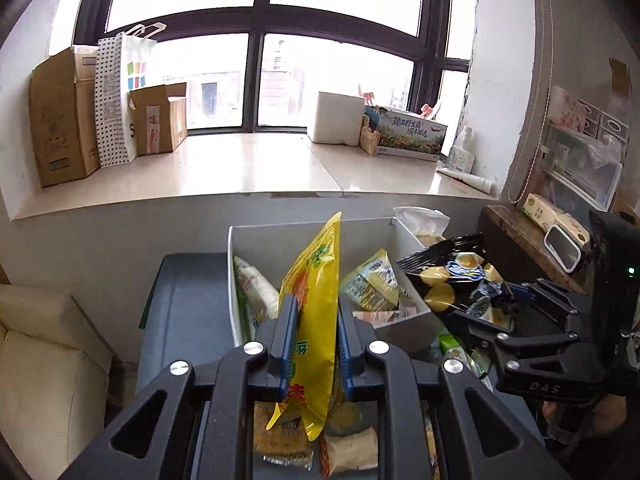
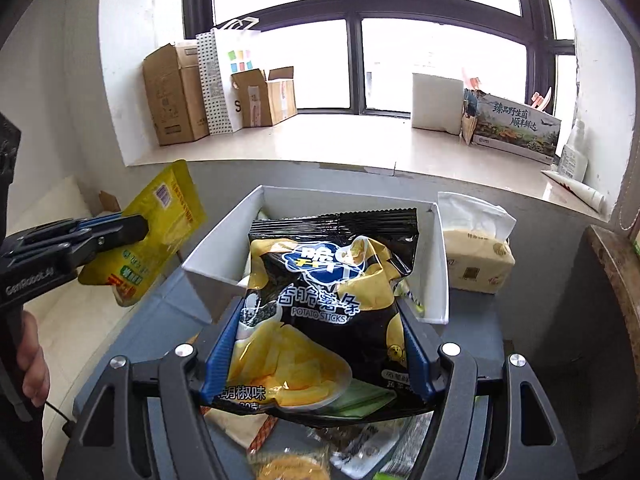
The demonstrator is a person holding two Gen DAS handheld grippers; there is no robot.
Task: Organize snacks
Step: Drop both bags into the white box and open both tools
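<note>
Evidently sorting is partway: several packets are already lying in the white open-topped cardboard box (image 2: 438, 280), others are still waiting loose on the near grey surface. Left gripper (image 1: 316, 320) is pinching a thin yellow plastic pouch (image 1: 316, 280); right gripper (image 2: 320, 344) is clamping a black potato-stick bag (image 2: 324, 300), both near the box.

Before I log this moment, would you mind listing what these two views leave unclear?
- White bin contents: left wrist view, largely hidden behind the yellow packet; right wrist view, behind the black potato sticks bag.
- Loose snacks underneath: cut off by the bottom edge and gripper frames, brands unreadable.
- Tissue pack print: too small.
- Right gripper jaws: left view, partly covered by its bag.
</note>
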